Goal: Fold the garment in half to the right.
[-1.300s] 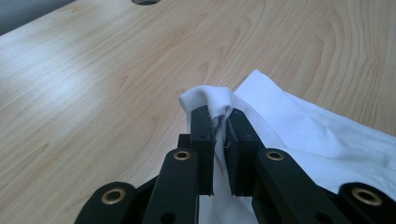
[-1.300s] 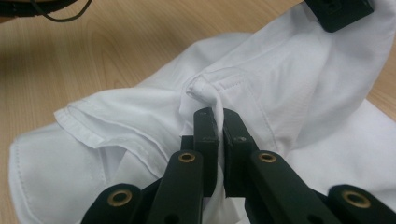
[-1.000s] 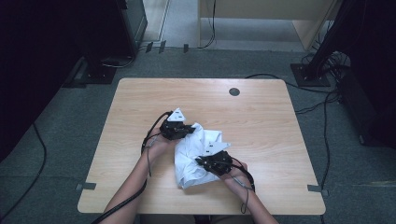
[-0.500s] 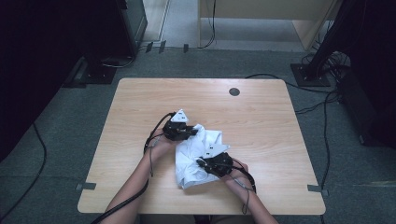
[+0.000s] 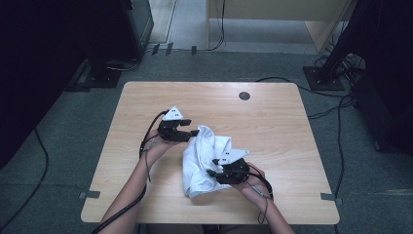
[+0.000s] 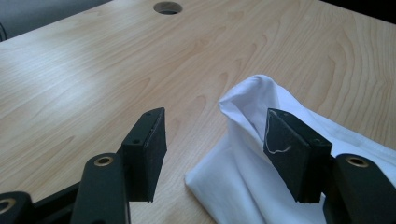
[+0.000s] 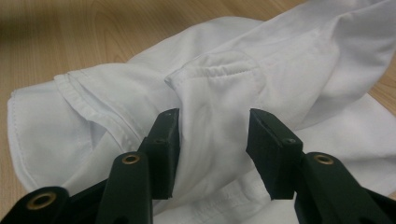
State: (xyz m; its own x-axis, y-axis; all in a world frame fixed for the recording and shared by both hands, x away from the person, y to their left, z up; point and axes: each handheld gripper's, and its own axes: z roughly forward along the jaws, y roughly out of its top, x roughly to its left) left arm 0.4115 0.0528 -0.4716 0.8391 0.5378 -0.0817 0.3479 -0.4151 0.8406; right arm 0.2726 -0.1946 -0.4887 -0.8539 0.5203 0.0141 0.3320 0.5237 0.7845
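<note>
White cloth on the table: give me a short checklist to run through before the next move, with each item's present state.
1. White cloth lies fully on the table: ok.
2. Left hand-held gripper free of the cloth: ok; jaws have just been opening, the cloth's edge lies below them, not pinched.
3. Right hand-held gripper free of the cloth: cannot tell; jaws have just been opening, a raised fold stands between them.
4. Cloth flat: not ok, it is bunched and creased.
5. Cable hole uncovered: ok.
</note>
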